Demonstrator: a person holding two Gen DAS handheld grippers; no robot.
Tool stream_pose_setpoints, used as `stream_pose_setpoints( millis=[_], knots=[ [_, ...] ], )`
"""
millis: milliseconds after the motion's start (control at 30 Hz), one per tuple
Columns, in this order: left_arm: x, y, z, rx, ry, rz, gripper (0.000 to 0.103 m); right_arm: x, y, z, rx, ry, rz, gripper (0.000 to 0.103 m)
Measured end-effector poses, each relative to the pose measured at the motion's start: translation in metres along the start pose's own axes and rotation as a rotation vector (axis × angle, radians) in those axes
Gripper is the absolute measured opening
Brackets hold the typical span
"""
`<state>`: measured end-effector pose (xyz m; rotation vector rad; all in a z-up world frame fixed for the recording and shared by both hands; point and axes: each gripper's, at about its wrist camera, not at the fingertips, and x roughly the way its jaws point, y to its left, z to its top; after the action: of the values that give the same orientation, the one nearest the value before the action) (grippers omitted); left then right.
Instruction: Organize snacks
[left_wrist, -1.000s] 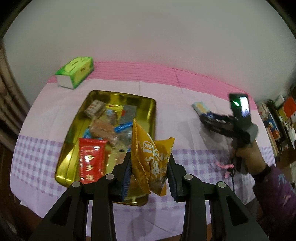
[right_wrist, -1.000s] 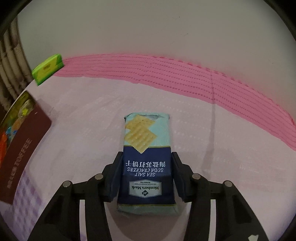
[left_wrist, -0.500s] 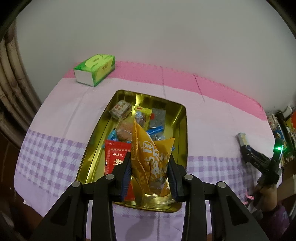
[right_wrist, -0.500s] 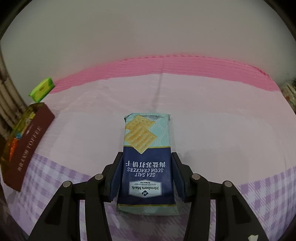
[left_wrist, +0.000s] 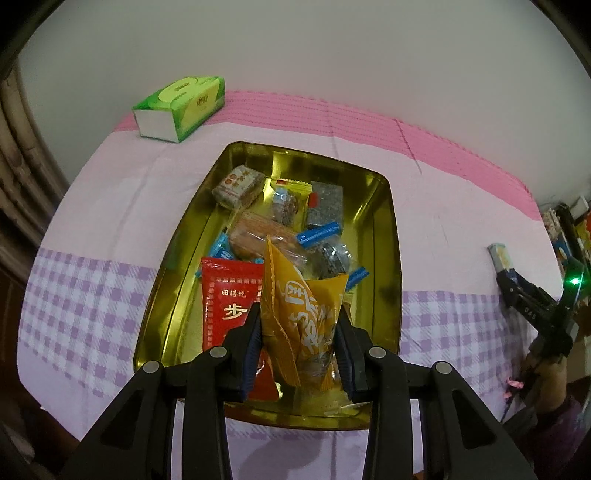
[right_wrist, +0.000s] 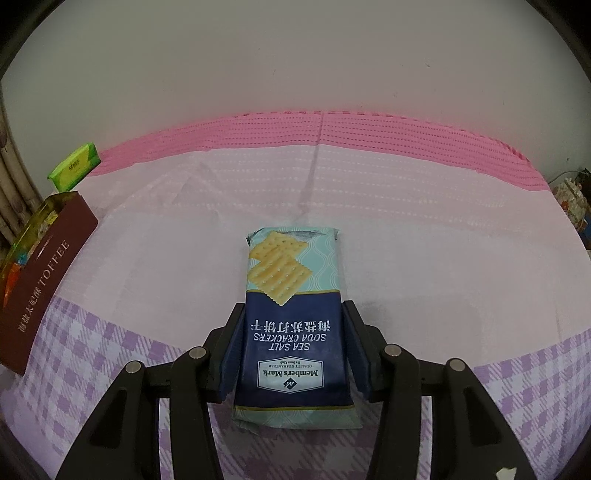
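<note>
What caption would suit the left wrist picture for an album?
Left gripper holding an orange snack bag over a gold tin of snacks.

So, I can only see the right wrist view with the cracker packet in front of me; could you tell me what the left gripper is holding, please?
Observer: The left gripper is shut on an orange snack bag.
Operator: Thank you, and where is that bag relative to the tin?
Observer: It hangs over the near end of the gold tin, beside a red packet that lies inside.
Operator: Is there room left in the tin?
Observer: The right side of the floor is bare; the snacks crowd the left and middle.
</note>
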<state>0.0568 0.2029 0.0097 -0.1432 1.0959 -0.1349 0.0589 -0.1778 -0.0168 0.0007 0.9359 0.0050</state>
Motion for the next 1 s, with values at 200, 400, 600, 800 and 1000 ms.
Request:
stream_pose_setpoints(
  millis=[200,400,600,800,1000],
  knots=[
    [0.016,0.001,0.002,0.017,0.026,0.013,0.037,0.001,0.003,0.001,-0.006,0.002,-0.008,0.048],
    [0.023,-0.005,0.002,0.069,0.009,0.070,0.038,0.001,0.003,0.001,-0.006,0.001,-0.007,0.048],
    [0.020,-0.003,0.003,0.069,-0.014,0.105,0.041,0.001,0.003,0.001,-0.006,0.001,-0.008,0.048],
    [0.019,0.001,0.006,0.049,-0.005,0.124,0.046,0.001,0.003,0.001,-0.009,-0.003,-0.013,0.048],
    [0.009,-0.008,0.004,0.078,-0.027,0.146,0.055,0.001,0.003,0.000,-0.010,-0.002,-0.015,0.048]
  ],
)
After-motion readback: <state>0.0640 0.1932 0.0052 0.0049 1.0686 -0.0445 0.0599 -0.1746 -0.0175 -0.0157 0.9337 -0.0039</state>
